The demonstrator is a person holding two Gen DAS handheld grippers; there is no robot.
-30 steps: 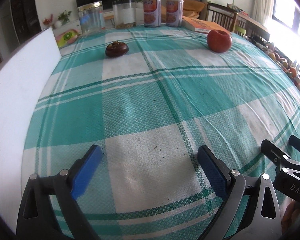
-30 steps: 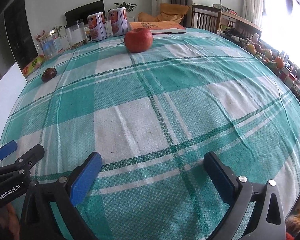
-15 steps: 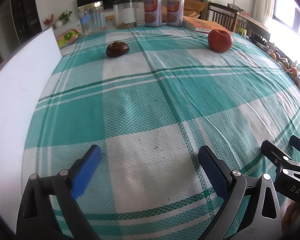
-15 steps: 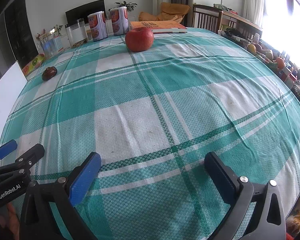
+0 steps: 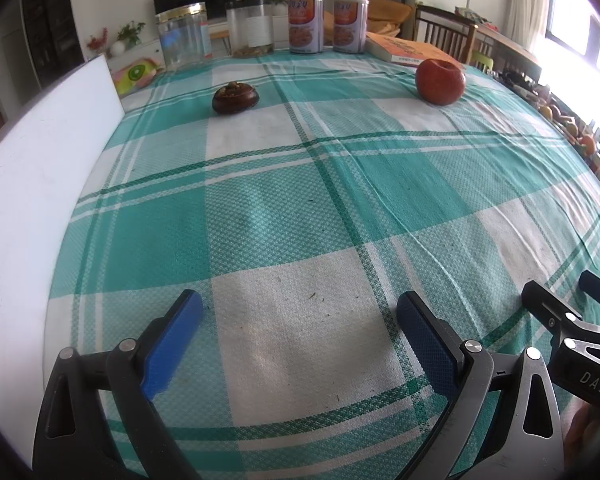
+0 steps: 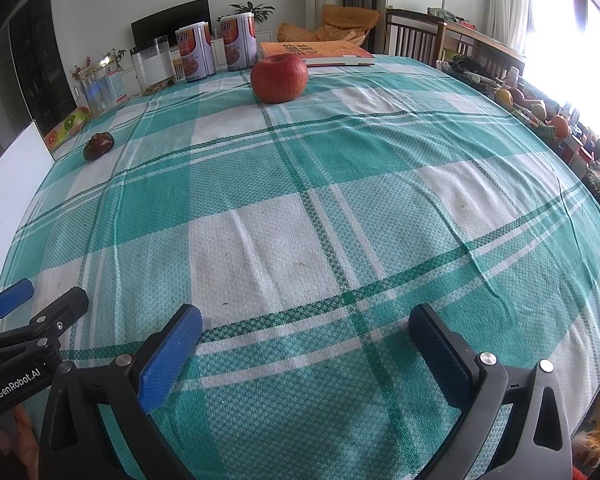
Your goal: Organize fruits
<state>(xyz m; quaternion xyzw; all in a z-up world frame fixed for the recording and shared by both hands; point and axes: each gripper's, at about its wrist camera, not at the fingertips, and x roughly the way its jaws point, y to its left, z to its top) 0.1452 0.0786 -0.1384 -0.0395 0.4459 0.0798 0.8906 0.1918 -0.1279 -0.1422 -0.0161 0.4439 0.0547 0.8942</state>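
Both tongs released, empty: left gripper [image 5: 298,316] and right gripper [image 6: 306,330] low in frame. Apple [image 6: 279,78] top centre, mangosteen [image 5: 235,97] upper left, well apart. Risk: round apple rolling off under an off-centre pinch; squat mangosteen slipping.

Home dining room, checked tablecloth [image 5: 284,208], wooden chairs [image 6: 414,40], television [image 6: 170,22]

A red apple [image 5: 440,81] sits stem-dimple up on the cloth, well apart from a dark, squat mangosteen [image 5: 235,97].
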